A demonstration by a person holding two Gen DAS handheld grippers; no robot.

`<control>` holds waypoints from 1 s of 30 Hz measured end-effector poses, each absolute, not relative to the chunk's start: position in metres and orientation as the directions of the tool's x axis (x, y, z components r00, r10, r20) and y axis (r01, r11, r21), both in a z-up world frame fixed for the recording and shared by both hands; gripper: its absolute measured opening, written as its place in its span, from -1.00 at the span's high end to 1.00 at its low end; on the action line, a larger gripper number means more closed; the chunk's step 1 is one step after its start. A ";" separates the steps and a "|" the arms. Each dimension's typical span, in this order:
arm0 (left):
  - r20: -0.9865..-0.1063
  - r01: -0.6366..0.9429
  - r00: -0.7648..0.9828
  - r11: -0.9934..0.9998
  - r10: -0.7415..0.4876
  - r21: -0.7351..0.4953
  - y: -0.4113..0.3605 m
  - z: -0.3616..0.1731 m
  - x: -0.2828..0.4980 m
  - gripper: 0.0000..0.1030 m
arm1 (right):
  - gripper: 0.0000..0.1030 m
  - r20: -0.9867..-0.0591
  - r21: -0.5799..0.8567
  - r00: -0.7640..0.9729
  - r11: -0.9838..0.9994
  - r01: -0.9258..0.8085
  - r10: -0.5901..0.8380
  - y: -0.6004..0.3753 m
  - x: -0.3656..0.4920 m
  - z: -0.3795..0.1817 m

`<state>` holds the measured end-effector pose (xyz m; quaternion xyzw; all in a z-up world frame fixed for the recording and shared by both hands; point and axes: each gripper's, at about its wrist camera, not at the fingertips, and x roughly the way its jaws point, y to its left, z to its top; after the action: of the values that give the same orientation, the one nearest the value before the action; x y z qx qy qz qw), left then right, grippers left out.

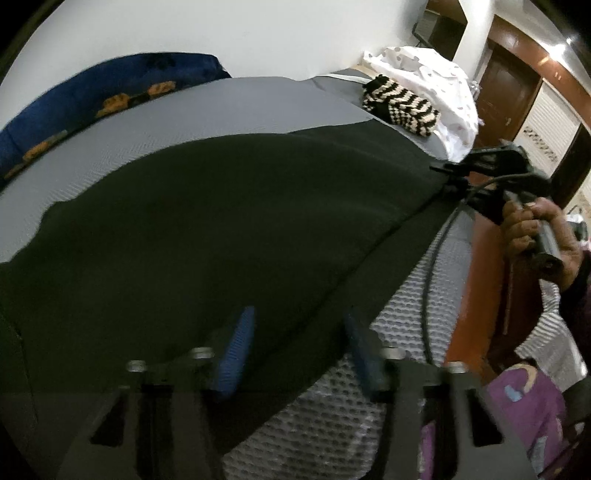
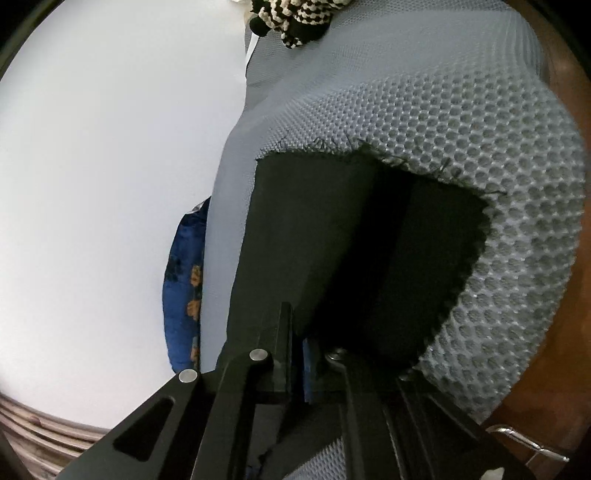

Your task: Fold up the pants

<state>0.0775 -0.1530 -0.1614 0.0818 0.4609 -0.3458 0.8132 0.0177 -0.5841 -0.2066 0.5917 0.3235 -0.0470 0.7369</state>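
while the dark pants (image 1: 221,221) lie spread flat across the grey mesh mattress (image 1: 110,147), the left gripper (image 1: 295,350) sits low over their near edge. its blue pads (image 1: 236,350) show apart in the blurred left wrist view, with the cloth's edge running between them; whether they pinch it cannot be told from the picture.

the right gripper (image 2: 299,369) has its jaws narrow, clamped on a frayed end of the pants (image 2: 351,240) near the mattress (image 2: 480,147) corner. in the left wrist view a hand (image 1: 535,236) grips that tool (image 1: 491,162) at the pants' far right end, a cable (image 1: 436,258) trailing from it.

a black-and-cream knit (image 1: 399,103) and a white dotted cloth (image 1: 436,81) lie at the far end, well apart from the pants. a blue cushion (image 1: 92,99) leans against the white wall (image 1: 221,33) behind.
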 end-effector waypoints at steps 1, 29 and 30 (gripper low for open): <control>-0.810 0.634 0.340 0.753 -0.477 -0.178 -0.152 -0.161 0.079 0.66 | 0.91 -0.535 0.838 0.786 0.308 0.450 0.308 -0.584 0.015 -0.202; -0.756 0.590 0.324 0.746 -0.569 -0.308 -0.092 -0.115 0.054 0.47 | -0.08 -0.427 0.904 0.760 0.236 0.356 0.491 -0.520 -0.019 -0.200; -0.754 0.587 0.328 0.748 -0.569 -0.310 -0.089 -0.112 0.053 0.43 | -0.08 -0.414 0.910 0.744 0.225 0.348 0.524 -0.509 -0.017 -0.202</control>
<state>0.0526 -0.0886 -0.1117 0.0095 0.4585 -0.3547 0.8148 -0.0166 -0.5087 -0.2024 0.6193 0.3521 0.0627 0.6989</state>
